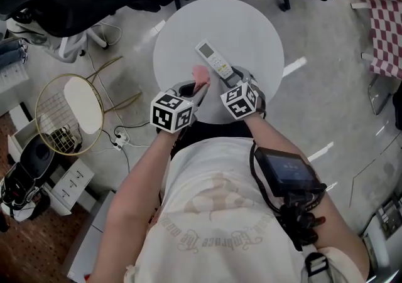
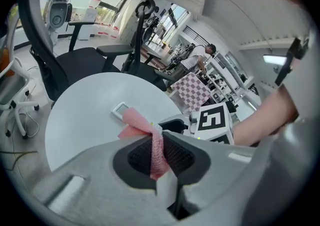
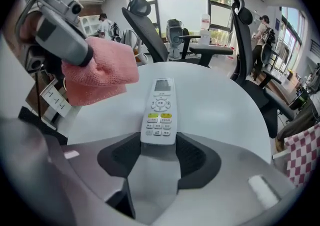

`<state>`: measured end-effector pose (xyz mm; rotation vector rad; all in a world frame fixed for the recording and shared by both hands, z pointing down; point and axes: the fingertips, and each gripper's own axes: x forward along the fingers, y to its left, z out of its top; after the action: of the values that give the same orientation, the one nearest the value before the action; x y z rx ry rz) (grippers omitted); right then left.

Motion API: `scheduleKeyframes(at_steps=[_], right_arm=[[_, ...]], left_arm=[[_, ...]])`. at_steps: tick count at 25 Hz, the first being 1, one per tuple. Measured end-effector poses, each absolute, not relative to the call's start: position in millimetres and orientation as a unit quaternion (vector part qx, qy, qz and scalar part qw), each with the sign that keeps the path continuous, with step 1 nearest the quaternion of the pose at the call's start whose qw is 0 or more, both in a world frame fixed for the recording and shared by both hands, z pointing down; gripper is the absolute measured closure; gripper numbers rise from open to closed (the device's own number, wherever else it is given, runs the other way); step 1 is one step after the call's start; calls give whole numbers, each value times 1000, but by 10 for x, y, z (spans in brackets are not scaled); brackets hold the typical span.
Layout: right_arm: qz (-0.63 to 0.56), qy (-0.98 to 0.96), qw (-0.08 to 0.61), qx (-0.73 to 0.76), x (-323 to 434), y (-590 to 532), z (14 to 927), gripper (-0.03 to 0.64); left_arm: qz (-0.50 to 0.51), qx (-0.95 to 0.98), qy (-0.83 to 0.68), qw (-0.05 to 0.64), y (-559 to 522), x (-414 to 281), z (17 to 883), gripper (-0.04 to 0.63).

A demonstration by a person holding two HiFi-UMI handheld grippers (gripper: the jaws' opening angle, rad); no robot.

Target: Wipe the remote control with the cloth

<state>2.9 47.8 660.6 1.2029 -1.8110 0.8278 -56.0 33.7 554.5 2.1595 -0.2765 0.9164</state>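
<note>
Head view puts the round white desk (image 1: 251, 24) in the upper middle of the frame, and it gives you a flat, bare top to steady the work against. On it, just above the frame's centre, lies the remote control (image 1: 215, 61). It is buttons up and runs from upper left to lower right, so its near end points at you.

Your right claw (image 3: 159, 146) has that near end between its pads, which meet both long edges. I judge it clamped there to stop the remote sliding once the rubbing starts, while the buttons are left bare for wiping.

The pink cloth (image 2: 136, 123) is pinched in your left claw (image 2: 158, 132), jaws together on a fold. The loose bulk is bunched ahead of the tips, so fabric rather than plastic will meet the remote. In the right gripper view the cloth hangs at upper left, just beside the remote, and I cannot see it touching.
</note>
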Motion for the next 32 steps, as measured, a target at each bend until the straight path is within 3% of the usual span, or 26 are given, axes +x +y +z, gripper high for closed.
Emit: scheduleKeyframes(at_steps=[16, 32], right_arm=[[255, -756, 429, 423, -78, 533, 6556, 387], [258, -765, 418, 416, -78, 555, 6565, 391]], left_arm=[[496, 805, 71, 318, 661, 25, 6097, 555], [513, 799, -11, 313, 378, -108, 6287, 560]])
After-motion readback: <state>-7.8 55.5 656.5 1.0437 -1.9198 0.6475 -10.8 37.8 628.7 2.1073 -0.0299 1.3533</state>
